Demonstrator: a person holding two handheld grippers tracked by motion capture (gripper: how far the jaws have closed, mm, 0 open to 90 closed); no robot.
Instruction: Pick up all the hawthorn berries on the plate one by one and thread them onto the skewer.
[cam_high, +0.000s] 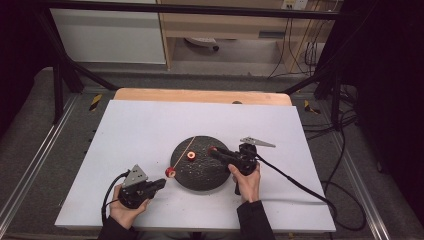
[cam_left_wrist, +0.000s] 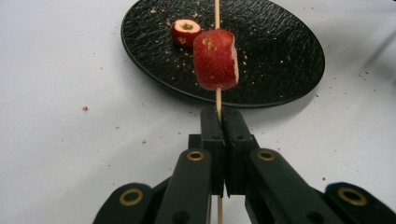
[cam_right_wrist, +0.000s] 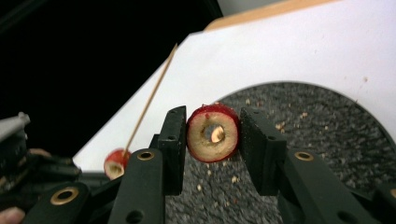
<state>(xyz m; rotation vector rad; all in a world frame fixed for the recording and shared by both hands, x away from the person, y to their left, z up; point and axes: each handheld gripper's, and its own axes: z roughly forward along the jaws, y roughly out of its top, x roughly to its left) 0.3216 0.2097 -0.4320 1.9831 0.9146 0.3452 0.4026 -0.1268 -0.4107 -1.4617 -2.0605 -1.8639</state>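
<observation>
Currently my left gripper (cam_left_wrist: 219, 122) pinches the thin wooden skewer (cam_left_wrist: 217, 14), one cored red fruit slice (cam_left_wrist: 215, 59) threaded. Right gripper (cam_right_wrist: 212, 135) clasps a second cored red slice (cam_right_wrist: 213, 132), hole facing out for threading, at 3 o'clock on the round black plate (cam_high: 200, 177); a third slice (cam_high: 191, 155) waits mid-plate.

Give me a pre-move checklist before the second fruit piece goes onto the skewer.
1. Left gripper shut on the skewer: ok.
2. First fruit piece already threaded on the skewer: ok.
3. Right gripper holds the cored fruit piece between its jaws: ok.
4. Core hole of that piece faces the camera, open and unblocked: ok.
5. Hole lined up with the skewer's free tip: not ok; in the right gripper view the skewer stands well off to the side.
6. Third fruit piece resting on the black plate, out of the way: ok.
</observation>
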